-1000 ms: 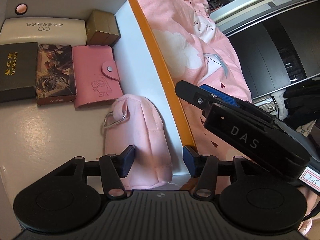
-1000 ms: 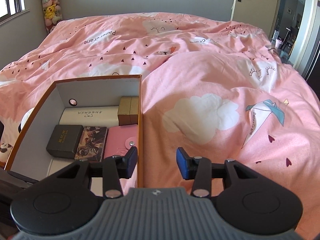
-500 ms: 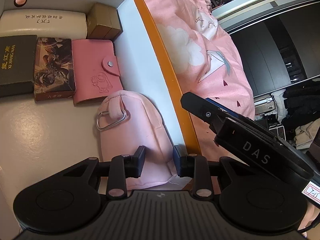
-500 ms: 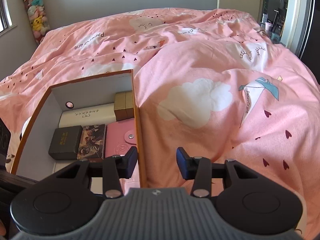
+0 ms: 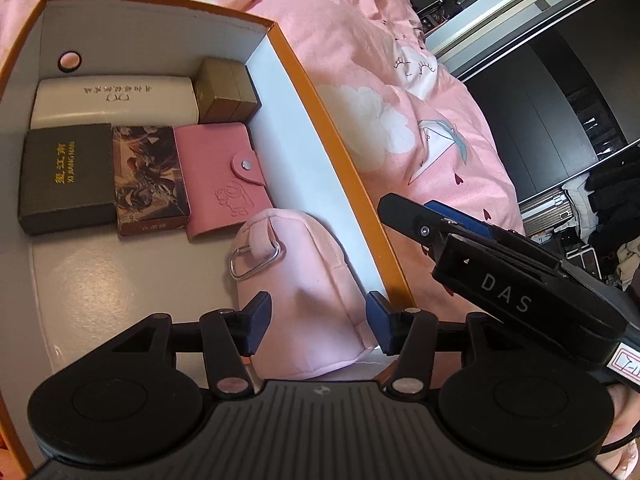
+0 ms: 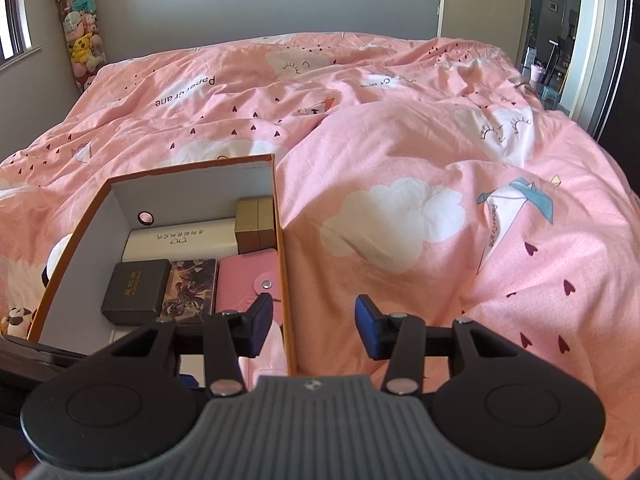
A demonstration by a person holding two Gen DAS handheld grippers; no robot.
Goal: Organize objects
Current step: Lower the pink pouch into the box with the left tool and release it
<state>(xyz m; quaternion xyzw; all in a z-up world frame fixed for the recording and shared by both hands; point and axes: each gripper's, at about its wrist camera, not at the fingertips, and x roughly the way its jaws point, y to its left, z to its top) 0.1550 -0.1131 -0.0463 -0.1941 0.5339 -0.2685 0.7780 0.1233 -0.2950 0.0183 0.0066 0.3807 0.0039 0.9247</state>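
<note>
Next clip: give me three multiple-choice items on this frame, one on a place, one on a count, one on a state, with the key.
1. Where does the pink pouch lie?
A. On the bedspread
B. In the box, against its right wall
C. On the black case

2. How many items are in the box?
A. Three
B. Six
C. Nine

3. How do the left tongs stand?
A. Clamped on the pouch
B. Open, pads clear of the pouch
C. Holding the wallet

Key: B, it rests beside the white inner wall; B, six separate things show; B, gaps show beside both pads.
</note>
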